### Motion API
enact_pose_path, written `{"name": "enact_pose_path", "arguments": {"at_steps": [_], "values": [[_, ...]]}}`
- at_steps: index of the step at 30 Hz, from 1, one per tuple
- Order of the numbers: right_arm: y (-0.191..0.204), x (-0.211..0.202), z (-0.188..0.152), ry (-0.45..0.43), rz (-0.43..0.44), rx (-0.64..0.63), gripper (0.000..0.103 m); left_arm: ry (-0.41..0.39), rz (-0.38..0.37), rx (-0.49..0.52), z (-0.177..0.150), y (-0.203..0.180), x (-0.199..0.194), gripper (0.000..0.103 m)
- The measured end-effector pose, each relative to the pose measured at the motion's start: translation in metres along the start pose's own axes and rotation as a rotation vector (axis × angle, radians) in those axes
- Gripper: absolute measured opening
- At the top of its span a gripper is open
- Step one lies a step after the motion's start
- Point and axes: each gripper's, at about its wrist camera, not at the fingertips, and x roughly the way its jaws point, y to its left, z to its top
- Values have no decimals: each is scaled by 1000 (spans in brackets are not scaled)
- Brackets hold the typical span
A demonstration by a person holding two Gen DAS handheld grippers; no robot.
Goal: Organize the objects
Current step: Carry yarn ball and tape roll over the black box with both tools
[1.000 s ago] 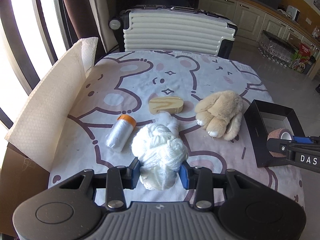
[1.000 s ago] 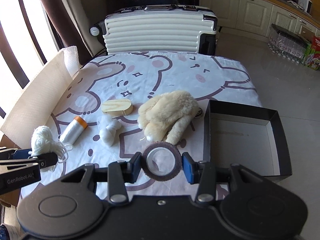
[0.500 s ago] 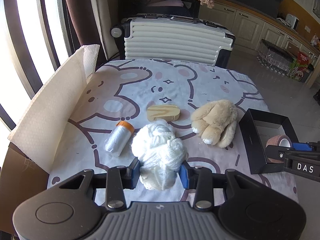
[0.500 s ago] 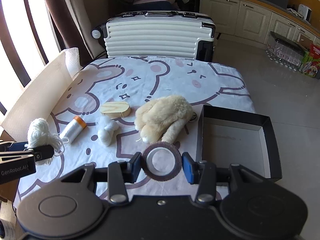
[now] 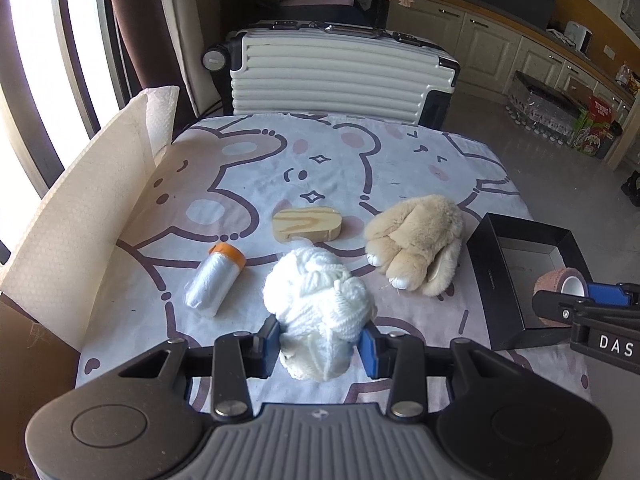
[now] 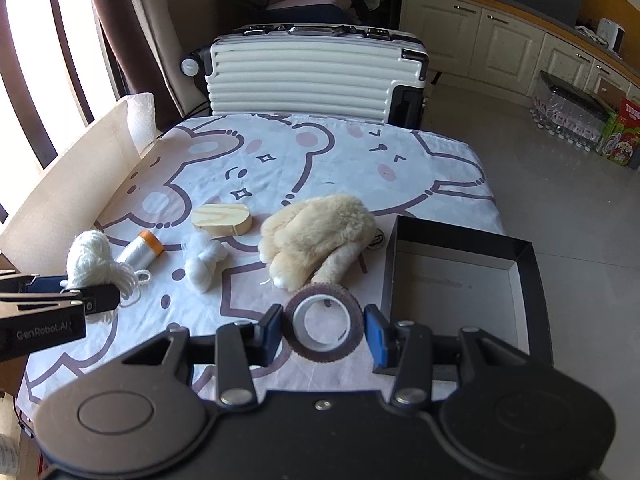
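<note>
Since a second ago: both views of mine now take in more of the room behind the table, and the things on the cloth sit smaller and further up in view; nothing on the table has shifted, and both grips are unchanged.
Left gripper (image 5: 319,345): I have it clamped on the white yarn ball (image 5: 320,304), blue pads pressed into both sides, held above the near edge of the table (image 5: 400,160).
Thread spool (image 5: 214,280): white with an orange cap, lying on its side toward the left edge of the bear-print cloth.
Small white bundle (image 6: 204,260): lying on the cloth just right of the spool, seen from my right camera; from the left one the yarn ball hides most of it.
Wooden block (image 5: 307,224): oval, flat, near the middle of the table, beyond the bundle.
Plush toy (image 5: 416,244): beige, paws toward me, right of the block and near the box.
Black box (image 6: 460,276): open and empty at the right edge of the table, overhanging it toward the floor.
Right gripper (image 6: 324,330): closed on the brown tape roll (image 6: 324,328), which stands on edge with its hole facing my camera, held above the near edge just left of the box.
Suitcase (image 5: 340,76): white, ribbed, standing against the far edge.
</note>
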Motion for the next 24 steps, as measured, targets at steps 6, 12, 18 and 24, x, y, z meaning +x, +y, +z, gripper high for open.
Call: {"name": "enact_pose_path", "arguments": {"at_steps": [6,12,18,24], "values": [[-29,-3,-6,1,-38,48,44,5,-32,48,2,-28,8,41],[-64,-9,-15,2,-87,98,44,8,-74,84,4,-59,14,41],[-95,-14,-26,6,-132,147,44,8,-107,119,4,-86,18,41],[-120,-21,-36,-2,-164,188,44,3,-137,145,3,-109,17,41]]}}
